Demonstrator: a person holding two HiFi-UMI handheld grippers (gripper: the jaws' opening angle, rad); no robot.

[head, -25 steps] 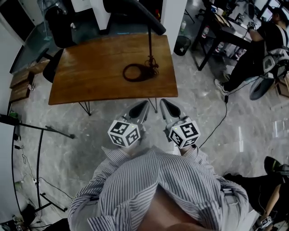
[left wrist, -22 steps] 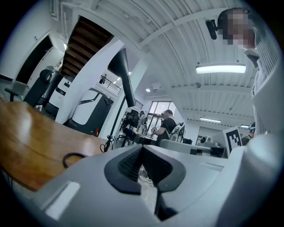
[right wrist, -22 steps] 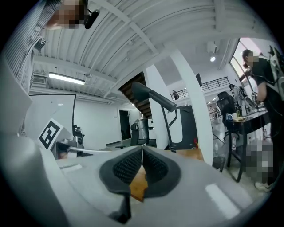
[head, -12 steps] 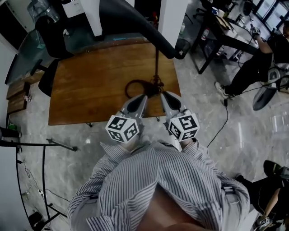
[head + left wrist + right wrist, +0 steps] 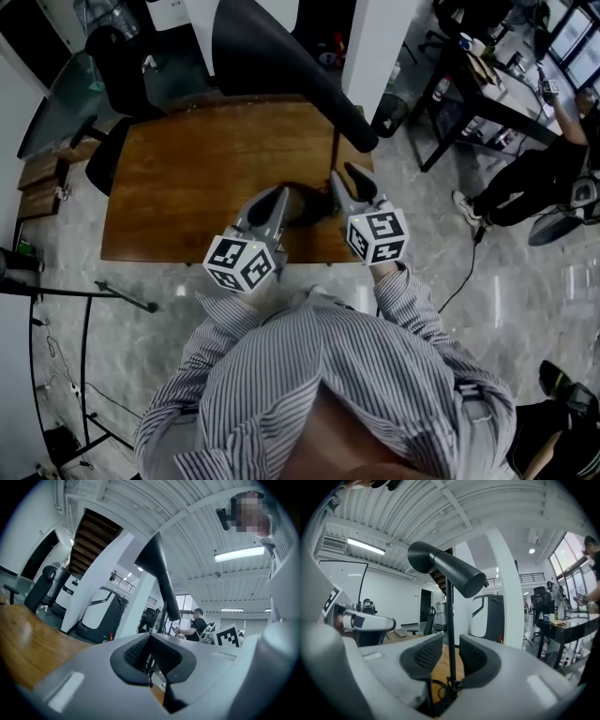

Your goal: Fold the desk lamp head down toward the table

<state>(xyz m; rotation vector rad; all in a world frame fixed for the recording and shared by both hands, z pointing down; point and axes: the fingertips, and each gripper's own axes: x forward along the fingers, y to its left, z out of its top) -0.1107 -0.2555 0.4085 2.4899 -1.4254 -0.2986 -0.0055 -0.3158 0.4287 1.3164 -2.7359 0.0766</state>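
Left claw (image 5: 277,195) was clenched on nothing, pointing level over the near edge of the wooden worktop (image 5: 169,178). Right claw (image 5: 349,180) had just been opening and stood wide. The desk lamp's thin stem (image 5: 450,630) lined up with its gap, pads clear of it; couldn't tell if the stem was inside or just beyond. Lamp stood upright on the worktop right ahead of both claws, ring base (image 5: 305,204) near the left claw's tips, cone head (image 5: 446,575) high on the stem, slanted, not yet folded. My read: stem stiff, base light, so top-heavy and tippy; head shell smooth, may slip. I'd pin the stem low and press the head's narrow end, near where it presumably hinges.
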